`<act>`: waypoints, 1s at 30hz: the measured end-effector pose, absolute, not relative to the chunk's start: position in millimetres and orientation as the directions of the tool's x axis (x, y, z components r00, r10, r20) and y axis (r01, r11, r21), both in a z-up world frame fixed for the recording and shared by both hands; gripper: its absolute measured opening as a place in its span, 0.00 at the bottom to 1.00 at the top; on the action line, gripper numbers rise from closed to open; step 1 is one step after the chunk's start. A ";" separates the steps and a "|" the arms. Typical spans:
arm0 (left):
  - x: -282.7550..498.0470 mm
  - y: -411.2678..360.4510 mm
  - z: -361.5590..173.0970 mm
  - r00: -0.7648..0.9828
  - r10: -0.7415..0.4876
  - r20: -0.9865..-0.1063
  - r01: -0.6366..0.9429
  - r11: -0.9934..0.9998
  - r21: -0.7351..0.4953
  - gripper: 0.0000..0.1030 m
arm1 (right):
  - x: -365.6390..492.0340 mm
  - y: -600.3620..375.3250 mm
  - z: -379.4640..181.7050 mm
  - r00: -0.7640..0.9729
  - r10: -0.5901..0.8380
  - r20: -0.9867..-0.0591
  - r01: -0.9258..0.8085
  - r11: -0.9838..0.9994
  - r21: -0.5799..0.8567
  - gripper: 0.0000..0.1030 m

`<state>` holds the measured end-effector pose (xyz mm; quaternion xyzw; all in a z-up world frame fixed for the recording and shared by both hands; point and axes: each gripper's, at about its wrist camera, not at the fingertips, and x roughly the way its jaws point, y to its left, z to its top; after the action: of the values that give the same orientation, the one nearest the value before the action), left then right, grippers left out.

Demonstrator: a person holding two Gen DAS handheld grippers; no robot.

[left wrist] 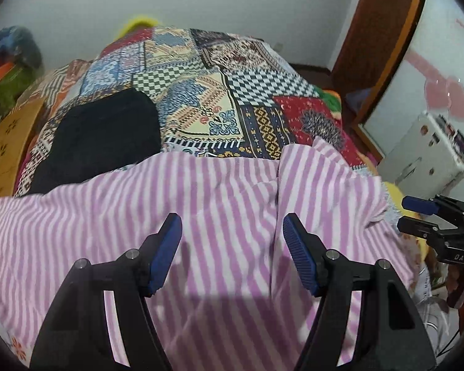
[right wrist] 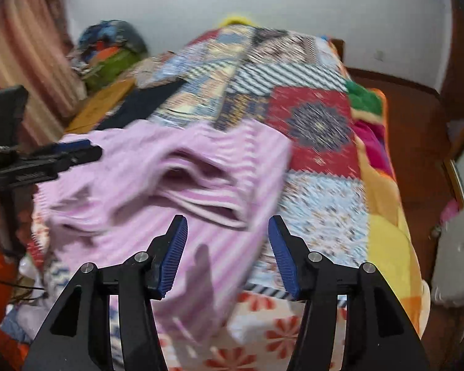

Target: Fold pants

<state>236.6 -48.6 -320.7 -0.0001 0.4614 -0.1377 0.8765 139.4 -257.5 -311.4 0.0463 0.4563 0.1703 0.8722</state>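
A: A bedroom with pale walls; a bed (left wrist: pixel 297 92) under a patchwork quilt (left wrist: pixel 201 105) takes up the middle, running away from both cameras toward the far wall.

B: And nearest the cameras?

A: The pants (left wrist: pixel 219 216), pink-and-white striped, lie across the near end of the bed. In the left wrist view they spread wide and fairly flat, from the bed's left edge almost to its right edge. The left tongs (left wrist: pixel 232 235) hover over them, spread apart and holding nothing.

B: The right side?

A: The right tongs (right wrist: pixel 228 238) are also released, above the pants' near right part (right wrist: pixel 176 204). That view is motion-blurred, but it shows the fabric bunched, with layered folds and an opening toward the camera, which the left view does not show.

B: Do the tools see each other?

A: Yes. The right tongs (left wrist: pixel 417 216) appear at the right margin of the left view, off the bed's right edge; the left tongs (right wrist: pixel 71 153) show at the left of the right view, beside the pants.

B: Farther along?

A: A dark garment (left wrist: pixel 102 136) lies on the quilt just past the pants, near the bed's left edge. Beyond it the quilt is bare up to the far end.

B: Around the edges?

A: A wooden headboard-like panel (left wrist: pixel 6 151) lines the left edge; a heap of coloured bundles (right wrist: pixel 111 49) sits past it. To the right, only the left view shows a white case (left wrist: pixel 423 151) on the floor and a wooden door frame (left wrist: pixel 383 40). The right view shows a floral sheet (right wrist: pixel 263 334) under the quilt's near edge.
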 end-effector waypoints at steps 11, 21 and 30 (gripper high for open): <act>270.4 -69.2 -358.4 0.441 -0.244 -0.864 0.272 0.953 -0.130 0.66 | 182.5 -248.2 -335.6 0.514 0.340 -0.788 -0.275 0.935 0.224 0.49; 276.2 -43.7 -356.8 0.463 -0.263 -0.846 0.235 0.957 -0.169 0.65 | 236.6 -186.4 -312.7 0.501 0.454 -0.737 -0.439 0.867 0.235 0.49; 266.6 10.4 -343.0 0.535 -0.227 -0.814 0.136 0.974 -0.181 0.65 | 269.3 -116.3 -299.8 0.397 0.568 -0.721 -0.577 0.765 0.286 0.49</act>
<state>266.6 10.4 -343.0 -0.0478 0.4710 -0.1037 0.8747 269.3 -116.3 -299.8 -0.0049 0.4293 0.3425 0.8357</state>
